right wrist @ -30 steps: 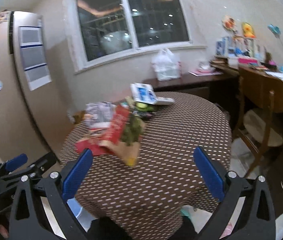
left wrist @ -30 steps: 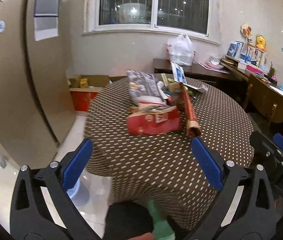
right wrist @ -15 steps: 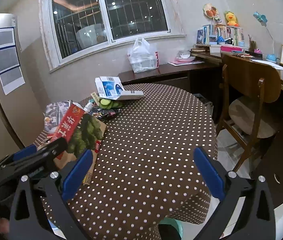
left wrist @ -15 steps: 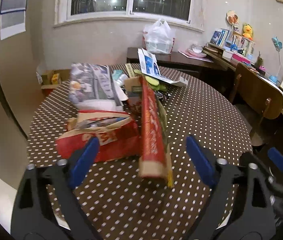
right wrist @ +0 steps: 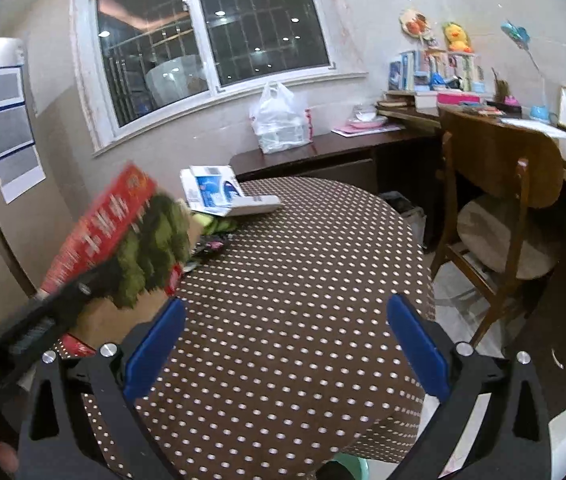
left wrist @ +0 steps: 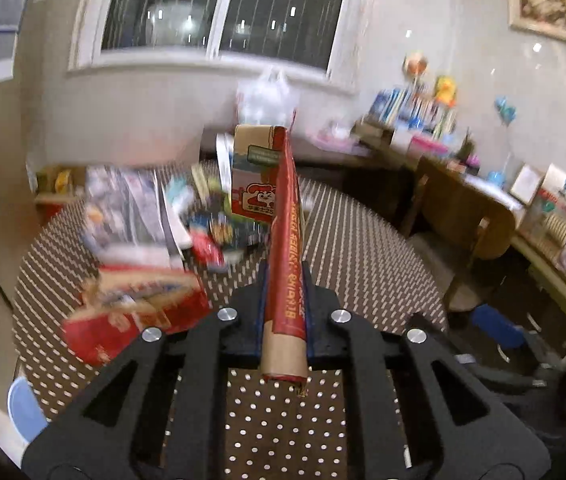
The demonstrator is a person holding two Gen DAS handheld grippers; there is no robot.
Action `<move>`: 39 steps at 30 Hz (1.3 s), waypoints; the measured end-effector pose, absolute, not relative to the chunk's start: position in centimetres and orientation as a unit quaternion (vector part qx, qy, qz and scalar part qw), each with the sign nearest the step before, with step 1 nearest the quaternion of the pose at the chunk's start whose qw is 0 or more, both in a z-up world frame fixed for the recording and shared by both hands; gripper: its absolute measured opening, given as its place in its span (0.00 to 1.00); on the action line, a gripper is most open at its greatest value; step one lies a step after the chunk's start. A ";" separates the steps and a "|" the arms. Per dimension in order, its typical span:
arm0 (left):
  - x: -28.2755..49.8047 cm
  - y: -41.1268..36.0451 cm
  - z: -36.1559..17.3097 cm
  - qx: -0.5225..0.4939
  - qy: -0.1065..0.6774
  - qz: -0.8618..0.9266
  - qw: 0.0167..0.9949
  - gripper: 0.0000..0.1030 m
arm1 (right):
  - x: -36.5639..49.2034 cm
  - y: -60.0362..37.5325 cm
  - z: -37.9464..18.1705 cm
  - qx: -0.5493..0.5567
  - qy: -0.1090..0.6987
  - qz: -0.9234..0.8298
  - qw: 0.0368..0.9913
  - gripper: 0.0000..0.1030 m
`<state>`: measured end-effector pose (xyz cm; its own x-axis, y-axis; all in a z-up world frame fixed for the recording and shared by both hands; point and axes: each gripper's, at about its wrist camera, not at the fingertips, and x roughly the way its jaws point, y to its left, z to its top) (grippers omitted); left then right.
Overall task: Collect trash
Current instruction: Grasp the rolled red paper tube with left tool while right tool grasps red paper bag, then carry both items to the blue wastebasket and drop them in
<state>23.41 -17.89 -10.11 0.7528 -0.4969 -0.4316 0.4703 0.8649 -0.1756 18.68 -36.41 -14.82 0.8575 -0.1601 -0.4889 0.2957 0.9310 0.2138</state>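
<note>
Collection looks barely begun: left gripper (left wrist: 285,300) is clamped on a flattened carton (left wrist: 286,240), raised off the table (right wrist: 303,280). Right gripper (right wrist: 283,344) hangs spread, empty; wrappers (left wrist: 207,236) remain on the table.

Red Chinese-lettered carton (left wrist: 286,256) too blurred to read, "25" on its face

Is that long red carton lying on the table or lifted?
Lifted: the left hand-held gripper clamps the red carton, tilted above the table.
</note>
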 end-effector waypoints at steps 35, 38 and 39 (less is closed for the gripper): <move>25.3 -0.8 -13.5 -0.085 0.266 -0.044 0.959 0.14 | 35.4 -24.3 -19.0 0.126 0.407 0.127 0.896 0.65; 25.1 -0.6 -13.6 -0.087 0.266 -0.045 0.959 0.14 | 33.9 -23.7 -18.5 0.112 0.395 0.120 0.904 0.64; 24.9 -0.5 -13.5 -0.089 0.265 -0.046 0.959 0.14 | 33.4 -23.5 -18.3 0.105 0.390 0.116 0.907 0.64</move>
<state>24.92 -0.47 -13.54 0.8553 -0.1352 -0.5001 0.0405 0.9798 -0.1957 33.38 -23.51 -18.27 0.6689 0.2931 -0.6832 -0.1289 0.9508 0.2817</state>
